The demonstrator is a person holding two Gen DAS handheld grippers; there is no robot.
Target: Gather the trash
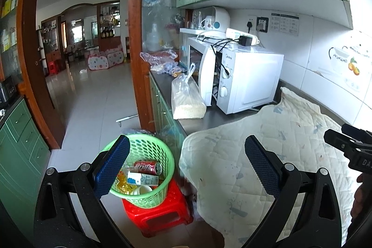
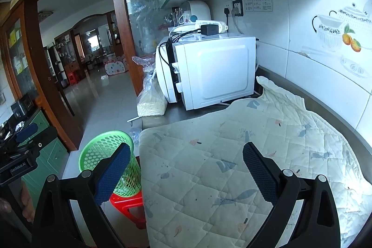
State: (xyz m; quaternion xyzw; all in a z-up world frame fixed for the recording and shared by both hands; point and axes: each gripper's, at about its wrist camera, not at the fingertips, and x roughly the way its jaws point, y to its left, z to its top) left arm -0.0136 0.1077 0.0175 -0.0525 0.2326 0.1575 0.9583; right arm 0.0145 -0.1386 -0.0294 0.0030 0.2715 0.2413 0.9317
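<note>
Both grippers held wide, nothing grasped
Red can (image 1: 147,166) seen lying in green basket (image 1: 162,192) on red stool (image 1: 160,217)

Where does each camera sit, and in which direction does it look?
Left wrist: on the left gripper, open, looking down past the counter edge at the green basket holding a red cola can; the right gripper shows at the right edge.
Right wrist: on the right gripper, open, above the quilted cloth, facing the microwave; the left gripper shows at the left edge.
Shared: basket, red stool, cloth, microwave, bag of grain.
</note>
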